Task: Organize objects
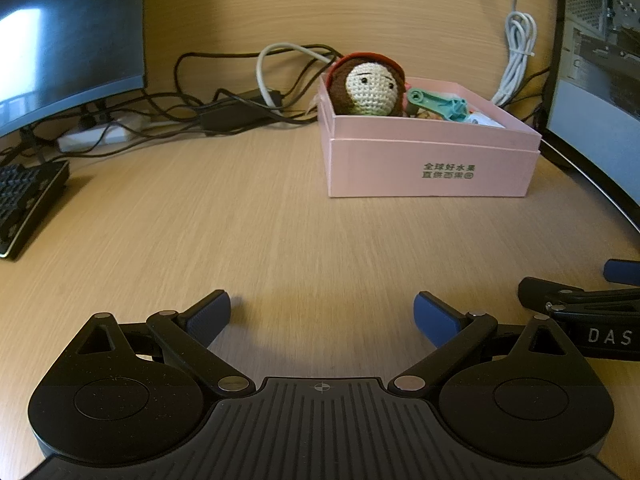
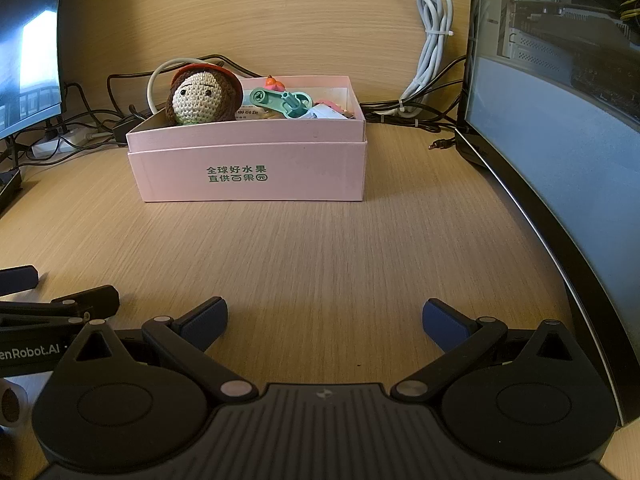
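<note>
A: So, what sits ahead of the left hand-held gripper [image 1: 322, 318]?

B: Its two black arms, tipped with flat blue rubbery pads [image 1: 434, 319], are spread wide with nothing between them, low over a pale wood-grain table [image 1: 248, 240]. Ahead and to its right stands a rectangular pink cardboard box [image 1: 430, 162], smooth and matte, with green printed characters on the near wall.

A: And inside the box?

B: At its left end a round crocheted doll head [image 1: 370, 89] rises above the rim: cream knitted face, brown yarn hair, a red cap. Just beside it lies a mint-green plastic piece [image 1: 438, 105] with ring-shaped ends. Other small items farther right are too jumbled to name.

A: Where is the right hand-held gripper [image 2: 324, 322]?

B: Beside the left one, also spread wide and holding nothing. From its camera the pink box [image 2: 256, 168] is straight ahead and slightly left, well apart from the blue pads [image 2: 444, 326]. The doll head [image 2: 202, 96] and green piece [image 2: 282, 102] show there too, with something small and orange-pink [image 2: 274, 83] behind them.

A: What surrounds it all?

B: Far ahead-left, tangled black cables [image 1: 224, 108] and a white power strip [image 1: 94, 136]. A dark glossy monitor [image 1: 68, 40] is at left, a black keyboard [image 1: 28, 204] below it. A bundled white cord [image 2: 434, 40] hangs ahead-right, beside a second dark screen [image 2: 560, 152].
</note>
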Demonstrator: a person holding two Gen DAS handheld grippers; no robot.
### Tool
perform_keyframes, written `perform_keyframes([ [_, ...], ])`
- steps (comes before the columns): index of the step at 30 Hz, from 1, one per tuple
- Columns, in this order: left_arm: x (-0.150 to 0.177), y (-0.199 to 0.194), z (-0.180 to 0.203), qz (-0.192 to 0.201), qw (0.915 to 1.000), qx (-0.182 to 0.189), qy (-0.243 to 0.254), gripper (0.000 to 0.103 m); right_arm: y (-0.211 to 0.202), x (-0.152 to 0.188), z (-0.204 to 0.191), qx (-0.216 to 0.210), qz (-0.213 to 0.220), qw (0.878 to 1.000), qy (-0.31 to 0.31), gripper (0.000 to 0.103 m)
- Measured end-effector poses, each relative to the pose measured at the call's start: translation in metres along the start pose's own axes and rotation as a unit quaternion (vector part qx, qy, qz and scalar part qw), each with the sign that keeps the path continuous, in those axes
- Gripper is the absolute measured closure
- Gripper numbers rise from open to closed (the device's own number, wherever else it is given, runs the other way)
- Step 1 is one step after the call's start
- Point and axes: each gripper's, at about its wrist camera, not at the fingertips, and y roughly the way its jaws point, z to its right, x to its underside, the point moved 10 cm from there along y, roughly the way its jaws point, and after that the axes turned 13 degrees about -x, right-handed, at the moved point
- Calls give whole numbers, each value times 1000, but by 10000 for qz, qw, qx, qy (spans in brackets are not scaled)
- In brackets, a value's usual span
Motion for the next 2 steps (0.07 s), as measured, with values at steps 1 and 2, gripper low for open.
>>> perform_keyframes([
  [1, 0, 0, 0, 1, 10000, 17, 5, 3, 0, 0, 0, 0, 0, 10000, 0, 0],
  [2, 0, 0, 0, 0, 10000, 26, 0, 3, 0, 0, 0, 0, 0, 10000, 0, 0],
])
